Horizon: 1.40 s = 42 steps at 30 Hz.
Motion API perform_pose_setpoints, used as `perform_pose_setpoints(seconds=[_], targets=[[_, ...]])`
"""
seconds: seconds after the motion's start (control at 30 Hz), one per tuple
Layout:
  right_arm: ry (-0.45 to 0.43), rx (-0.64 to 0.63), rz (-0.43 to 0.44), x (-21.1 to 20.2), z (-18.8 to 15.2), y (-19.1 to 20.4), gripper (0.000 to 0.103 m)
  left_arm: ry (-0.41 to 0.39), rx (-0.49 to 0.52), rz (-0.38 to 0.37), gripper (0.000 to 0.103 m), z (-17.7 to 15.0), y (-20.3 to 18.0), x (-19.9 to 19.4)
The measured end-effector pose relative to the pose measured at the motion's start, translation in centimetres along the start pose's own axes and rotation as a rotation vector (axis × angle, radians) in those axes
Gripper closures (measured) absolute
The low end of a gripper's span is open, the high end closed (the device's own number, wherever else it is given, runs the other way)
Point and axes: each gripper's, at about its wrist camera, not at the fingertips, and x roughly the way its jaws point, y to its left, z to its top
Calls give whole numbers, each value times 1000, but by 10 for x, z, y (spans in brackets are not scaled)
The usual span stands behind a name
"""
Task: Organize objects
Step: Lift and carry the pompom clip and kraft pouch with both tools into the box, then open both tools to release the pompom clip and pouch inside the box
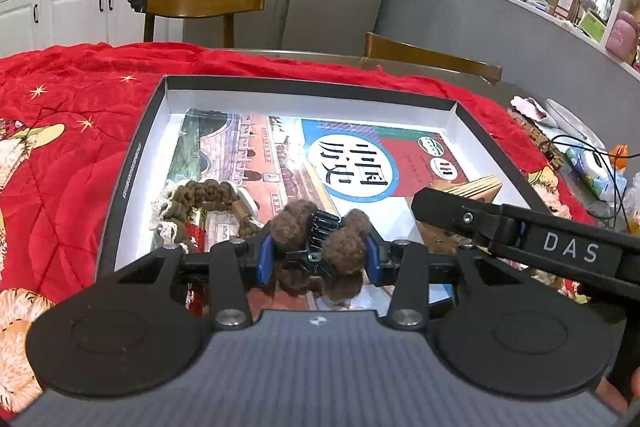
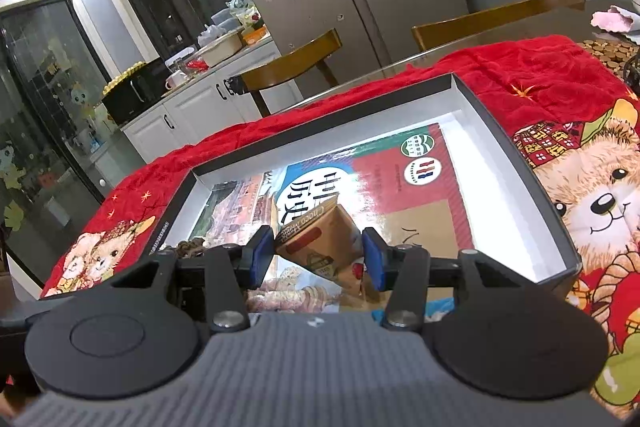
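Two grippers are loaded: our left gripper (image 1: pixel 318 251) is clamped on a furry brown hair claw (image 1: pixel 320 247), and our right gripper (image 2: pixel 319 255) pinches a small tan carton (image 2: pixel 320 247). Both hang over the near end of the shallow box (image 1: pixel 132 163), above the book (image 1: pixel 360 163) lying flat inside it. A brown braided cord (image 1: pixel 196 199) sits in the box's near left part. We judge it best to lower each item onto bare book cover, clear of the cord, before letting go.

My right gripper (image 2: pixel 319 254) clamps a brown carton (image 2: pixel 320 247) between both pads. Beyond my fingers lies a book (image 2: pixel 372 179) inside the box (image 2: pixel 516 163).
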Motion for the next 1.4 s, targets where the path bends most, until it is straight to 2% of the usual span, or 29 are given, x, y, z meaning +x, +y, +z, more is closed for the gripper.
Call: perform_pose_setpoints(seconds=[0.8,1.4], targets=[[12,-12,-7,1,0,1,52,6,12,21,54,0,1,3],[16,-21,-6,-1,0,1,50,0,21,11,53,-2,2,5]])
